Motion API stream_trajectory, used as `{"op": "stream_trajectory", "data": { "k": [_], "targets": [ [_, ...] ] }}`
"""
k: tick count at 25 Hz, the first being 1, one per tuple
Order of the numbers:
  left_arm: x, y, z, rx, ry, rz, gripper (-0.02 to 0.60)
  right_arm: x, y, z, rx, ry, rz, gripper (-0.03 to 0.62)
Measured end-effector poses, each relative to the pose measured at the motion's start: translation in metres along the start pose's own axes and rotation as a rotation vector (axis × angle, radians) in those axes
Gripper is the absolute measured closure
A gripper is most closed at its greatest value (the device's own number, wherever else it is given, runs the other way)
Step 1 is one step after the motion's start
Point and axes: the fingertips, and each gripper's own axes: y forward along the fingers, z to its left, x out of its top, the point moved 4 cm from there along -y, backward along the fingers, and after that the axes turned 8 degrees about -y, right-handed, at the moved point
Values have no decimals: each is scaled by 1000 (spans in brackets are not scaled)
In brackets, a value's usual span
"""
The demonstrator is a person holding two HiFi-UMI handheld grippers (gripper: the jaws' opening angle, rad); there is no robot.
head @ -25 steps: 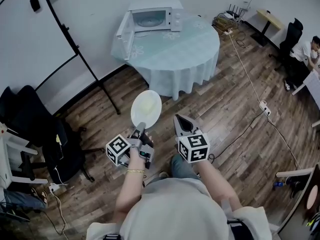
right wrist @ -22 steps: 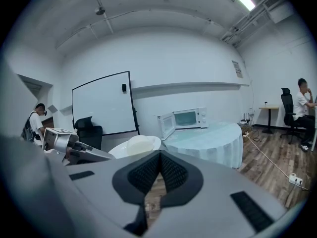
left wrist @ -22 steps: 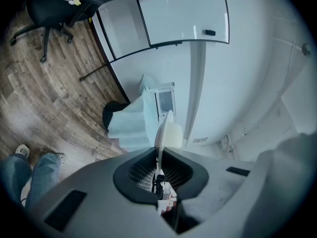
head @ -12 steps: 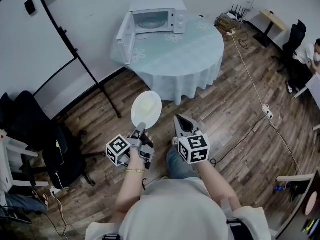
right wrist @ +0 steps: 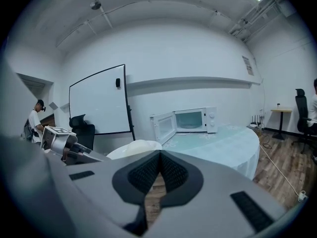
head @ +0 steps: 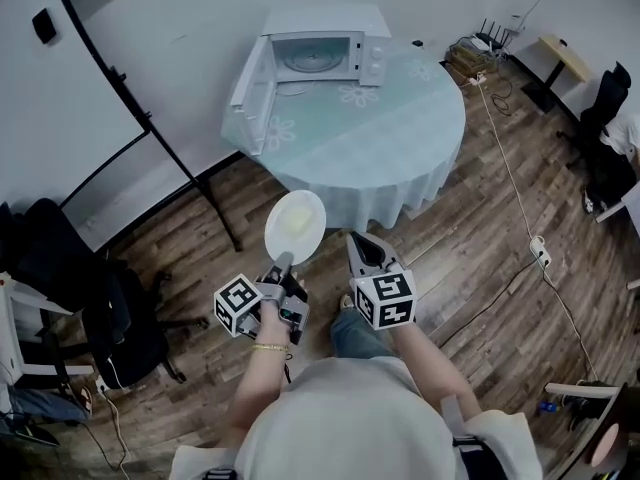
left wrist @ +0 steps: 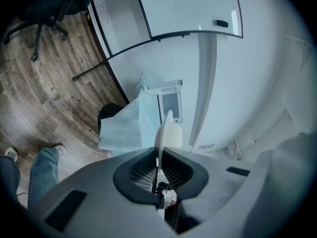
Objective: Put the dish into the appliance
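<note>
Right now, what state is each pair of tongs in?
Left tongs: closed on the rim of the white plate.
Right tongs: closed, empty.

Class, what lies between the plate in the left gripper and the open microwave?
Between the plate and the microwave, the head view shows only a strip of wood floor, then the near part of the cloth-covered table.

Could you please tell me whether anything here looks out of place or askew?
Nothing stands out: the left gripper grips the plate by its rim, the microwave on the round table has its door open, and a cable trails across the floor.
</note>
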Motion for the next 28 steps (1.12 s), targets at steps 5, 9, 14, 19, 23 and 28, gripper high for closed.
{"op": "stream_trajectory", "data": {
  "k": [5, 9, 14, 19, 23, 28],
  "targets": [
    [14, 49, -24, 1, -3, -19, 546, 21, 46, -36, 35, -14, 4, 589],
    [23, 88, -37, 1, -7, -31, 548, 35, 77, -67, 44, -29, -1, 589],
    [33, 135, -53, -6, -9, -47, 546, 45, 112, -101, 66, -30, -5, 589],
    [39, 175, -65, -14, -23, -67, 546, 52, 139, -129, 94, -40, -5, 589],
    [44, 202, -72, -16, -23, -77, 548, 57, 156, -145, 109, -46, -9, 589],
    [53, 237, -84, -7, -4, -74, 547, 63, 176, -162, 106, -41, -11, 589]
  ]
}}
